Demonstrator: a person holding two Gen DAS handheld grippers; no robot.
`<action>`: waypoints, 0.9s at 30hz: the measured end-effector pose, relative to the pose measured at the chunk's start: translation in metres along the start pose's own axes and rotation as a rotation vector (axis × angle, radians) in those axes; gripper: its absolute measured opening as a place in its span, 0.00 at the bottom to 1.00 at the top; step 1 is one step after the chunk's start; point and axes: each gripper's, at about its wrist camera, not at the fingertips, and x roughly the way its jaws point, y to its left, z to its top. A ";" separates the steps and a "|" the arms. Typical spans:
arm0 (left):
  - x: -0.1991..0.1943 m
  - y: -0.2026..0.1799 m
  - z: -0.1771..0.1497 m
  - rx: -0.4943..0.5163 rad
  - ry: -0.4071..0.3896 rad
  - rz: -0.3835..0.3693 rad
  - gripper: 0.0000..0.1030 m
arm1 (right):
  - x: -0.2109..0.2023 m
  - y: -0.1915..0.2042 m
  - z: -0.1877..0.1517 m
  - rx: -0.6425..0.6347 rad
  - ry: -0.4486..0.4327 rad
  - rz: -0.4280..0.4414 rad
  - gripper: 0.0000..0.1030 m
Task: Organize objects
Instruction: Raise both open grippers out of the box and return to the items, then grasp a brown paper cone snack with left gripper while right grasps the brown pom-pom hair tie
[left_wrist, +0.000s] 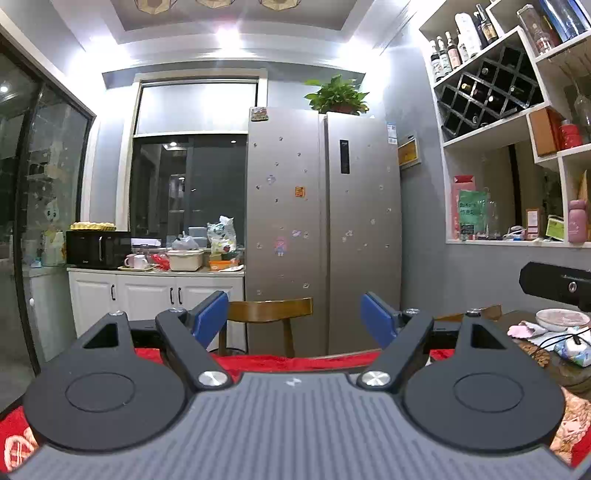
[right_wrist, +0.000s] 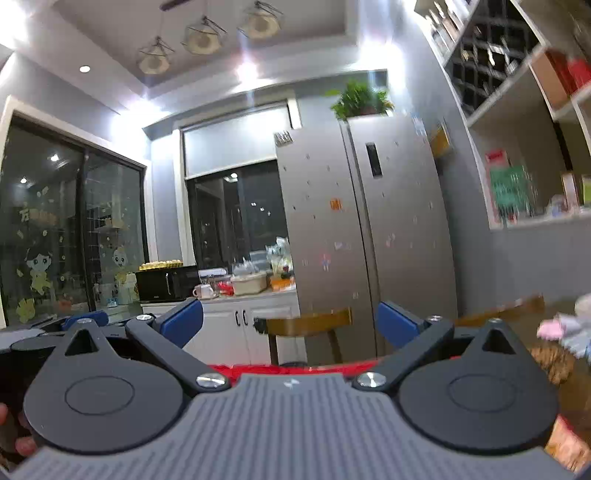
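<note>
My left gripper (left_wrist: 295, 317) is open and empty, its blue pads wide apart, raised above a table with a red cloth (left_wrist: 295, 362) and pointing at the fridge. My right gripper (right_wrist: 291, 321) is also open and empty, tilted, above the same red cloth (right_wrist: 295, 369). At the right edge of the left wrist view lie a pale plate (left_wrist: 561, 319), a pink cloth (left_wrist: 521, 329) and a small patterned packet (left_wrist: 574, 350) on the wooden table. The right wrist view shows the pink cloth (right_wrist: 550, 328), blurred. The other gripper (right_wrist: 85, 321) shows at the left of the right wrist view.
A wooden chair (left_wrist: 269, 314) stands beyond the table, before a silver double-door fridge (left_wrist: 321, 229). A counter with a black microwave (left_wrist: 98, 249) and clutter is at the back left. White wall shelves (left_wrist: 517, 147) with bottles are at the right. A black device (left_wrist: 554, 286) juts in at the right.
</note>
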 end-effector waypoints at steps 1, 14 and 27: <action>0.000 -0.001 -0.005 -0.001 0.012 0.002 0.80 | 0.003 -0.004 -0.005 0.012 0.014 -0.007 1.00; 0.012 -0.008 -0.117 -0.025 0.226 -0.066 0.80 | 0.045 -0.034 -0.072 0.102 0.254 -0.145 1.00; 0.047 -0.039 -0.150 -0.043 0.468 -0.197 0.67 | 0.074 -0.043 -0.108 0.121 0.430 -0.160 0.95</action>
